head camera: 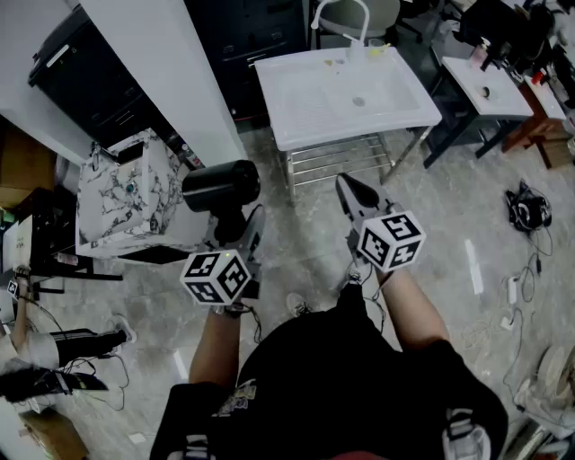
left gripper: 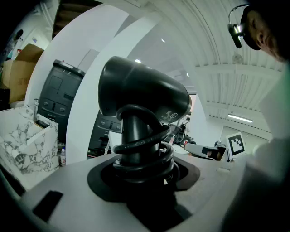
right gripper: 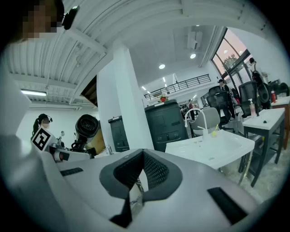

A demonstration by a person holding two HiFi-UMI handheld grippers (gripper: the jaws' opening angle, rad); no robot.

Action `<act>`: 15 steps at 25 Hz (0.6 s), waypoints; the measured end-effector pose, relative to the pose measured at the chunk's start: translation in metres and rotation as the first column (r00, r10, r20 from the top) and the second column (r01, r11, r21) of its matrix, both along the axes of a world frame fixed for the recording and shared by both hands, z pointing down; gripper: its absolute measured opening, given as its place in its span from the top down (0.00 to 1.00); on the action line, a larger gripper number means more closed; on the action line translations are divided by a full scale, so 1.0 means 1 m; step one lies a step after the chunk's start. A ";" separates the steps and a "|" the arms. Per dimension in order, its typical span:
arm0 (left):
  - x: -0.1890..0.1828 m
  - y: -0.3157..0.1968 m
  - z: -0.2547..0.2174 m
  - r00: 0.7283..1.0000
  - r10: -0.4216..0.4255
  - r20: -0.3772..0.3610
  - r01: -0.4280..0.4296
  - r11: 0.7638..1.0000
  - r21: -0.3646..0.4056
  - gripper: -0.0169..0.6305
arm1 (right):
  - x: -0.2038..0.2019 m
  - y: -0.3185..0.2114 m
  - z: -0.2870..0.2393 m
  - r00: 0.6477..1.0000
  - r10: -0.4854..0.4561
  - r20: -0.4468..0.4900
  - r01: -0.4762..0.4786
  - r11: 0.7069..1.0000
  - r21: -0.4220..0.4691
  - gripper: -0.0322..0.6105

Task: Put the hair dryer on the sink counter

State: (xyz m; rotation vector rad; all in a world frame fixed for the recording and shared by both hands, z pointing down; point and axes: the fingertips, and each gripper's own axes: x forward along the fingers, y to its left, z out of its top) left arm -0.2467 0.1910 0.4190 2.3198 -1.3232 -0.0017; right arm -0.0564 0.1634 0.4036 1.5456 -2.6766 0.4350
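Your L gripper (head camera: 232,223) is clamped on the handle of the black hair dryer (head camera: 222,186). In the left gripper view the jaws sit wide round the handle w/ the cord (left gripper: 141,146) coiled on it. The dryer's body stands upright above the jaws, nozzle pointing to 9 o'clock in the head view. It's held in the air, well apart from the white sink counter (head camera: 301,121), which lies at 12–1 o'clock from it. The counter's faucet (head camera: 341,13) is at its far edge. Your R gripper (head camera: 349,190) is at 3 o'clock of the dryer. Its jaws are together w/ nothing between them, tips aimed at 11–12 o'clock toward the counter. A marble-pattern box (head camera: 126,193) stands at 9 o'clock of the dryer, near it but not touching. A white pillar (head camera: 171,63) rises at 11 o'clock.
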 end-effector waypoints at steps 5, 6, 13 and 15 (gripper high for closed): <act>-0.006 -0.001 0.000 1.000 -0.003 -0.005 0.003 1.000 0.000 0.64 | -0.006 -0.001 -0.001 1.000 -0.002 0.000 0.002 1.000 0.000 0.95; -0.006 -0.001 0.000 1.000 -0.004 -0.005 0.004 1.000 0.000 0.64 | -0.007 -0.001 -0.001 1.000 -0.004 0.000 0.004 1.000 0.000 0.95; -0.010 -0.004 -0.001 1.000 -0.005 -0.009 0.005 1.000 0.000 0.64 | -0.011 -0.004 -0.002 1.000 -0.005 0.004 0.005 1.000 0.003 0.95; -0.012 -0.003 -0.002 1.000 -0.005 -0.010 0.005 1.000 -0.001 0.64 | -0.012 -0.004 -0.003 1.000 -0.004 0.009 0.004 1.000 0.007 0.95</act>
